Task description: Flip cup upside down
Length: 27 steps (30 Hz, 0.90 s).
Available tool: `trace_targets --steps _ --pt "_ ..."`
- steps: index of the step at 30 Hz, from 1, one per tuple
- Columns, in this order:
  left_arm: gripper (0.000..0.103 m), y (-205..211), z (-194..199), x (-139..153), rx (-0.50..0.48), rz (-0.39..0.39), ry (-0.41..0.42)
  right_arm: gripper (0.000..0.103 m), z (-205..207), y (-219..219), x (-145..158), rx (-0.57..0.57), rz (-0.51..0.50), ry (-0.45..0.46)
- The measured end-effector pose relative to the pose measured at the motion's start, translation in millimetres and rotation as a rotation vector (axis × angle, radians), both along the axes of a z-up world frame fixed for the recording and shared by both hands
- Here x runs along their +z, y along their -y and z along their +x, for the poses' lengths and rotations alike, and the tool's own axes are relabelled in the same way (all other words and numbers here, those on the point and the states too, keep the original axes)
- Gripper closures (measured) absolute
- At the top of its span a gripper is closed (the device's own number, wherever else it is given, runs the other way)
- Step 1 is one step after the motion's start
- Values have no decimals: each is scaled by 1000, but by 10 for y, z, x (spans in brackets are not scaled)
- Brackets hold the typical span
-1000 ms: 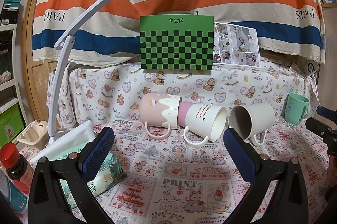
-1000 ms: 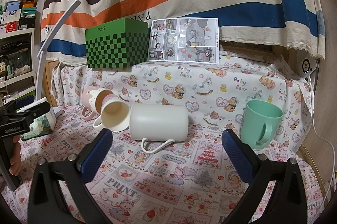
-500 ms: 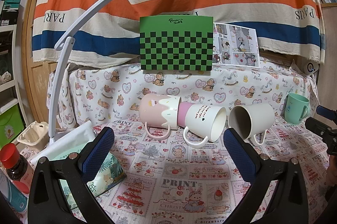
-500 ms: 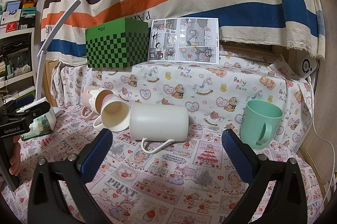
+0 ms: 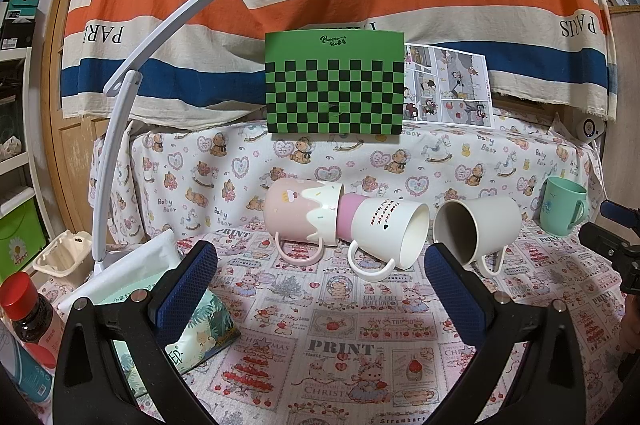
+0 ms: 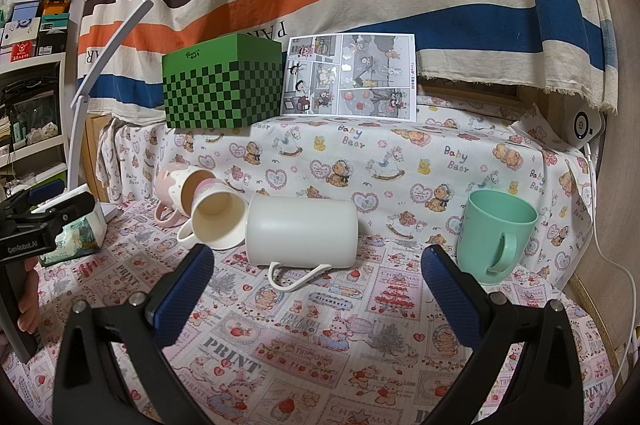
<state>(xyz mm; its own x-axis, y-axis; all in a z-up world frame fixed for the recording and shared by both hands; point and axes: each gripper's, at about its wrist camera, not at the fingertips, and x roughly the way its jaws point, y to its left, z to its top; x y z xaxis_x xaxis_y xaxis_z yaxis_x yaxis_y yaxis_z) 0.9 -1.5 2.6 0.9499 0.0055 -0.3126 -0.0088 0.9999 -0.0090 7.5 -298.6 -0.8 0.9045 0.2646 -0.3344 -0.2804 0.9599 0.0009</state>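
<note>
Three mugs lie on their sides on the patterned cloth: a pink and cream mug (image 5: 302,215), a white mug with small text (image 5: 390,231) nested against it, and a plain cream mug (image 5: 478,229), which also shows in the right wrist view (image 6: 302,231). A mint green cup (image 6: 494,235) stands upright at the right; it also shows in the left wrist view (image 5: 562,205). My left gripper (image 5: 320,275) is open and empty, in front of the lying mugs. My right gripper (image 6: 318,275) is open and empty, in front of the cream mug.
A green checkered box (image 5: 334,83) and a comic sheet (image 6: 350,75) stand on the raised ledge behind. A white lamp arm (image 5: 120,97), a tissue pack (image 5: 200,325), an egg carton (image 5: 64,257) and a red-capped bottle (image 5: 26,311) are at the left.
</note>
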Motion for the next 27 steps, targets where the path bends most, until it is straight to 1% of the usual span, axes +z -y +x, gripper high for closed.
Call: trace_targets --steps 23,27 --pt "0 6 3 -5 -1 0 -1 0 -1 -5 1 -2 0 -1" --pt "0 9 7 -3 -2 1 2 0 -30 7 3 -32 6 7"
